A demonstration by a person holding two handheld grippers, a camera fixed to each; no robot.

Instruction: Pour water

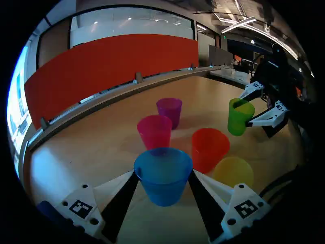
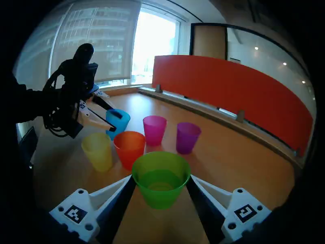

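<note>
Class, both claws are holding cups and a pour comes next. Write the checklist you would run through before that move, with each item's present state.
1. Left claw shut on the blue cup: ok.
2. Right claw shut on the green cup: ok.
3. Water in the green cup: ok, some liquid seems to lie low inside.
4. Blue cup's contents: cannot tell.
5. Yellow cup, orange cup, pink cup and purple cup upright on the table: ok.
6. Green cup's rim over a receiving cup: not ok, it is apart from all.
</note>
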